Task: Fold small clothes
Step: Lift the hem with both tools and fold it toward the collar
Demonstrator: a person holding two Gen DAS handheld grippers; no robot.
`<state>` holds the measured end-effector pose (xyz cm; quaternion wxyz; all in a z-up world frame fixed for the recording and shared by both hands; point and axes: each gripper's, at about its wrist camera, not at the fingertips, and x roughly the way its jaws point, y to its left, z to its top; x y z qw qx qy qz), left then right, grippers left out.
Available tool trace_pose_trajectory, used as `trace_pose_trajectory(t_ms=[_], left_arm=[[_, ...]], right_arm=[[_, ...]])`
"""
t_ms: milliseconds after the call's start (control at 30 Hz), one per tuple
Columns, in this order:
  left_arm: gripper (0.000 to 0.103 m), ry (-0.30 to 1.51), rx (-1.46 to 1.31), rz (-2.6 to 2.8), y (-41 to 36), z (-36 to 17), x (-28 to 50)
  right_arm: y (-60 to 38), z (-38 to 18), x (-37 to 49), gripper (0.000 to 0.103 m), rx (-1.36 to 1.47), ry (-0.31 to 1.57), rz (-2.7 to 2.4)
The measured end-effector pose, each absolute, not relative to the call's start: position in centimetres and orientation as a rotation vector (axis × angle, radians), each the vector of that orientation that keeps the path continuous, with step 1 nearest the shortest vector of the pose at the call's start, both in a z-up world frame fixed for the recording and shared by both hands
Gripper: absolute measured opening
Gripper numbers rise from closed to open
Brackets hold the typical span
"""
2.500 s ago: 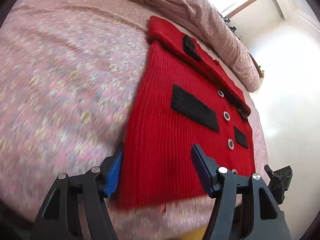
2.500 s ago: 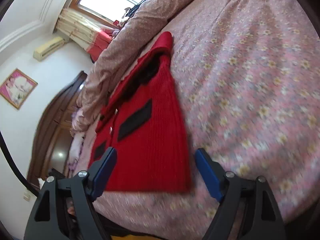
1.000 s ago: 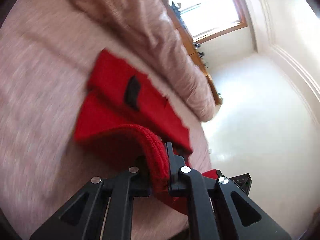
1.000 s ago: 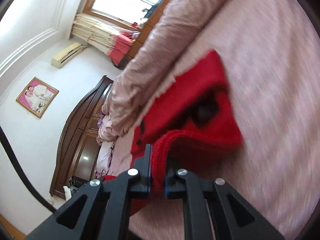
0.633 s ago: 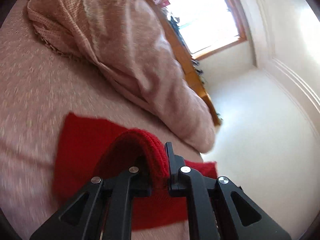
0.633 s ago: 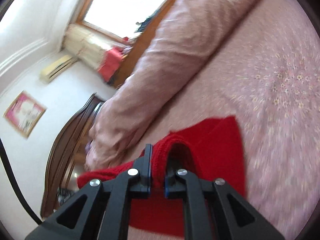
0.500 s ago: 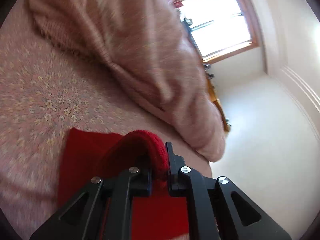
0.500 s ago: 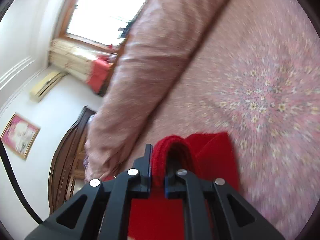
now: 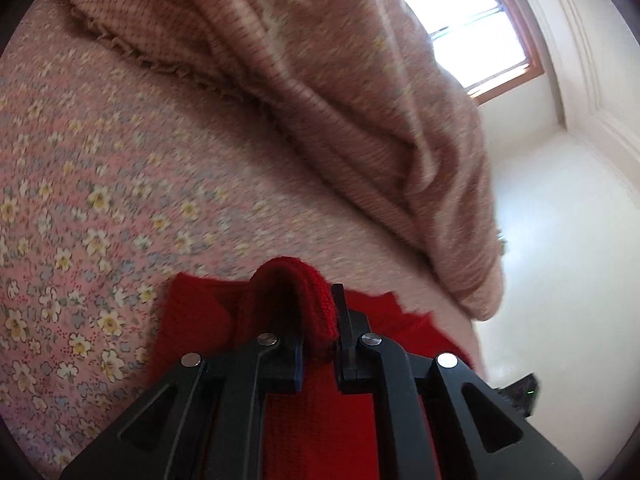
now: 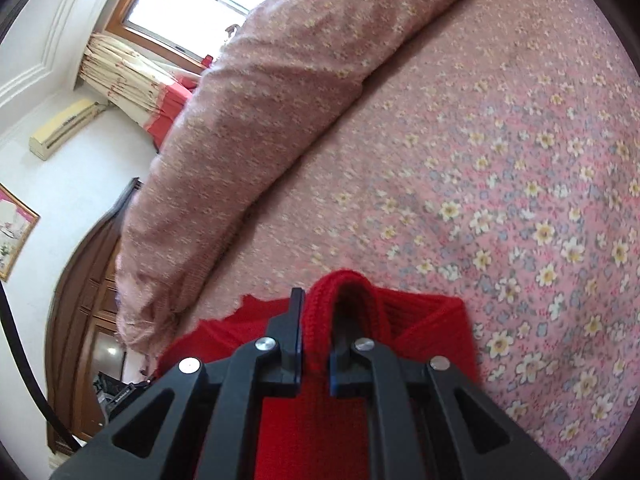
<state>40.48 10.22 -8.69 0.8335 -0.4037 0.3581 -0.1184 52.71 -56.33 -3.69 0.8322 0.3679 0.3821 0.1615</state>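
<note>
While the left claw (image 9: 318, 336) pinches the red knit (image 9: 316, 420), right claw (image 10: 314, 346) pinches it too, over floral bedsheet (image 10: 520, 200).

Left tongs (image 9: 318, 344) clamped on red knit garment (image 9: 200, 320), floral bedspread (image 9: 100, 168), rumpled pink quilt (image 9: 360, 100) behind

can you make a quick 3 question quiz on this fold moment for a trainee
1. True or false: both grippers are shut on the red knit garment.
2. Multiple choice: what does the garment lie on? A) a wooden floor B) the floral bedspread C) a glass table
3. Fill in: beyond the garment, a rolled pink ______ lies along the bed.

Key
1. True. The left gripper and the right gripper each pinch a raised fold of knit between their fingers.
2. B
3. Quilt
</note>
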Motion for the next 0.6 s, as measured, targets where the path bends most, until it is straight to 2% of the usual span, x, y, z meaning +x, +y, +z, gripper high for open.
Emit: trace_pose_trajectory(t_ms=[267,600], left_arm=[[0.005,0.712,-0.826,-0.212,9.4,-9.5,40.9],[0.005,0.695,-0.842,-0.210,9.8,-9.6,40.1]], right_arm=[[-53.8,-4.0,52.0,0.007,0.617,0.729,0.219],[-54.6,-4.6,52.2,0.007,0.656,0.722,0.239]])
